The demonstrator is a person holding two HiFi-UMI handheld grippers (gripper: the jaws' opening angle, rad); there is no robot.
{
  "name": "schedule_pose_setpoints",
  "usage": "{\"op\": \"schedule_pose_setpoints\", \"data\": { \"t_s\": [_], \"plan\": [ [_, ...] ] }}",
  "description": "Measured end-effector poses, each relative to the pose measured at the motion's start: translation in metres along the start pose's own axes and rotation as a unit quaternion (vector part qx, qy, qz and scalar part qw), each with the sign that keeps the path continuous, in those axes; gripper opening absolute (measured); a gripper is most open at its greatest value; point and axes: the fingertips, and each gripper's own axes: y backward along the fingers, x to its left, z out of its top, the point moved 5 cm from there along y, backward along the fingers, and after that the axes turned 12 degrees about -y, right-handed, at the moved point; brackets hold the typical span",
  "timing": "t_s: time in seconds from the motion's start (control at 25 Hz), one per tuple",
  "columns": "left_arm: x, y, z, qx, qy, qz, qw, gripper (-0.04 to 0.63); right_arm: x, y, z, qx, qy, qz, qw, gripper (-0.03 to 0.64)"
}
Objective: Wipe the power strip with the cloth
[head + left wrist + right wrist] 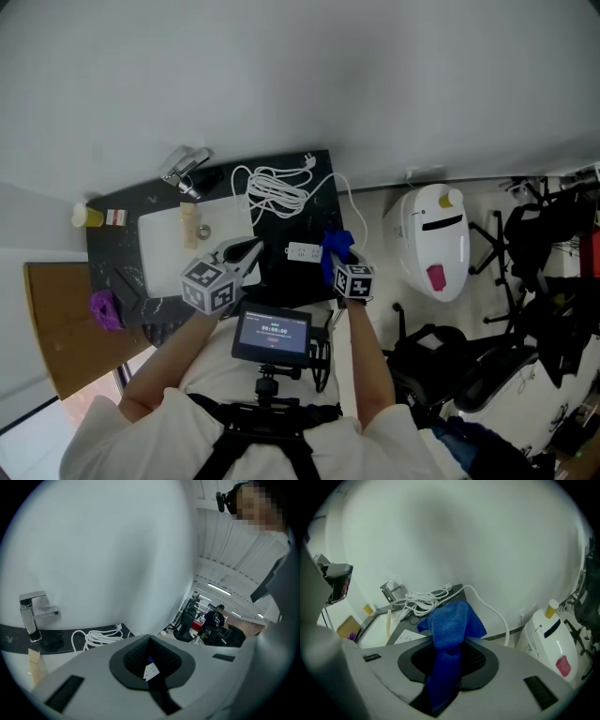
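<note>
The white power strip (303,251) lies on the black counter (317,202), and its white cable (275,189) is coiled behind it. My right gripper (336,259) is shut on a blue cloth (337,246) that bunches up just right of the strip. In the right gripper view the cloth (450,626) stands out of the closed jaws above the strip (406,637). My left gripper (250,252) hovers left of the strip, shut and holding nothing. Through the small gap between its pads I glimpse the power strip (151,670).
A white sink (192,230) with a chrome faucet (186,170) fills the counter's left. A yellow cup (86,216) and a purple object (105,309) sit at far left. A white appliance (433,240) stands on the floor to the right, with black chairs (469,366) nearby.
</note>
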Motion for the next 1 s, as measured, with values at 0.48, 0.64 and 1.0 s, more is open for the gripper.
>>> {"op": "schedule_pose_setpoints", "data": {
  "t_s": [0.48, 0.64, 1.0],
  "plan": [
    [-0.01, 0.003, -0.003, 0.003, -0.006, -0.004, 1.0, 0.0, -0.027, 0.018, -0.003, -0.016, -0.01, -0.024, 1.0, 0.104],
    [-0.015, 0.005, -0.004, 0.003, -0.006, -0.005, 1.0, 0.0, -0.037, 0.025, -0.005, -0.022, -0.017, -0.033, 0.999, 0.104],
    [-0.024, 0.014, -0.005, 0.002, -0.008, -0.005, 1.0, 0.0, -0.072, 0.044, -0.015, -0.027, -0.03, -0.083, 0.996, 0.104]
  ]
}}
